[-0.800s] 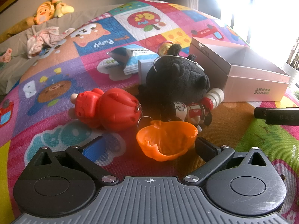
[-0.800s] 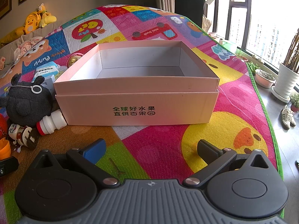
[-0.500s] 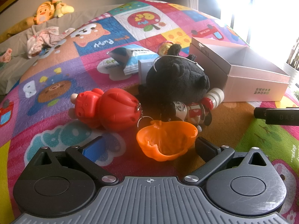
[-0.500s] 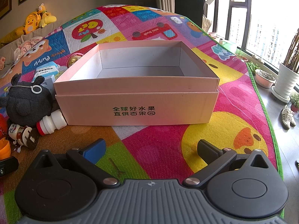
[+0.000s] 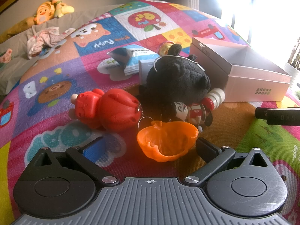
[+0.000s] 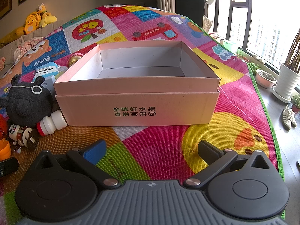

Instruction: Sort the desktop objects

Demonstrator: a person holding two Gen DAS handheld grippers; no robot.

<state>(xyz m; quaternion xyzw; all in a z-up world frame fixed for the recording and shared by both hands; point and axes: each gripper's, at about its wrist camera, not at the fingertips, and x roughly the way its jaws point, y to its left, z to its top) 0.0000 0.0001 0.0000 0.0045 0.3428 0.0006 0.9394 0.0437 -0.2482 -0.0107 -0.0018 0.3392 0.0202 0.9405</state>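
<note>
An orange plastic half-shell [image 5: 166, 140] lies on the play mat between the tips of my left gripper [image 5: 150, 148], which stands open without pressing it. Behind the shell lie a red toy figure [image 5: 108, 109], a black plush [image 5: 178, 80], a small painted doll [image 5: 189, 110] and a little white bottle with a red cap [image 5: 215, 97]. My right gripper [image 6: 151, 150] is open over bare mat, facing the empty pink cardboard box [image 6: 136, 101]. The plush [image 6: 24, 101], the bottle [image 6: 52, 122] and the doll [image 6: 22, 134] sit to the left of the box in the right wrist view.
A blue-and-white packet [image 5: 135, 58] and a gold ball [image 5: 166, 46] lie behind the plush. The right gripper's black fingertip [image 5: 277, 116] pokes in at the left wrist view's right edge. Plant pots [image 6: 286, 82] and shoes [image 6: 288, 116] stand on the floor past the mat's right edge.
</note>
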